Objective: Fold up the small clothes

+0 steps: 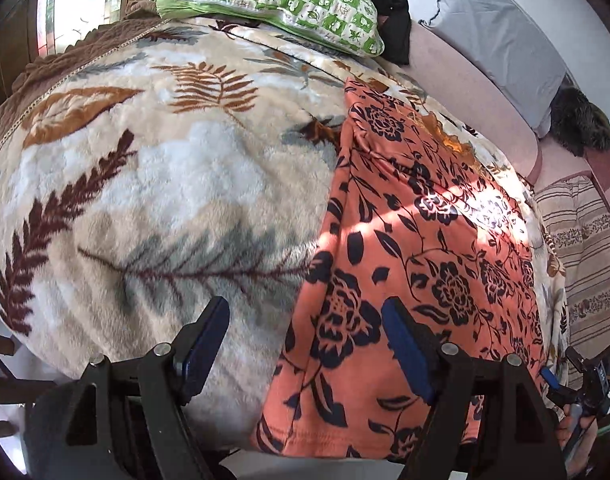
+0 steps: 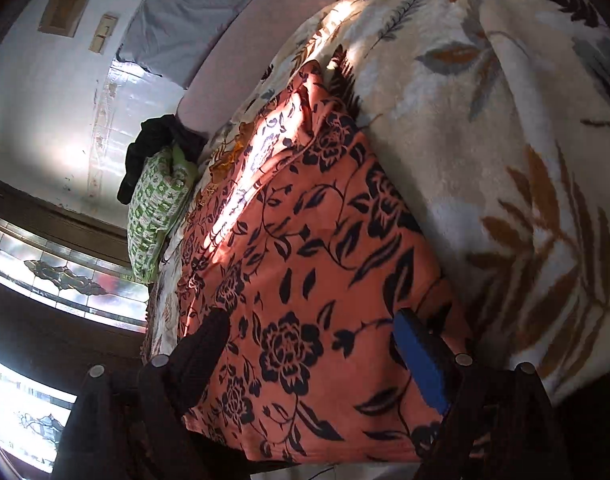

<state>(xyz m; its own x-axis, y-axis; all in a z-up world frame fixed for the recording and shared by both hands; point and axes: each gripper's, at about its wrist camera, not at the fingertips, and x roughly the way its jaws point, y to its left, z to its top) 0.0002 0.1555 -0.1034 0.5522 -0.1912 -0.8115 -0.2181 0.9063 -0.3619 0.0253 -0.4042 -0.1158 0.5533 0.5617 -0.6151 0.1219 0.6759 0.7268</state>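
Observation:
An orange garment with dark navy flowers (image 1: 417,248) lies flat in a long folded strip on a cream leaf-print blanket (image 1: 145,184). My left gripper (image 1: 305,324) hovers open above the strip's near left edge, with one finger over the blanket and the other over the cloth. In the right wrist view the same garment (image 2: 305,248) fills the middle, and my right gripper (image 2: 313,344) stands open above its near end with nothing between the pads. My right gripper (image 1: 577,376) also shows at the lower right of the left wrist view.
A green-and-white patterned pillow (image 1: 273,0) and a dark bundle of cloth (image 1: 393,8) lie at the bed's far end. A grey cushion (image 1: 501,36) leans on the wall beside a pink mattress edge (image 1: 465,92). A striped cloth (image 1: 585,248) hangs at the right. Windows (image 2: 65,272) are nearby.

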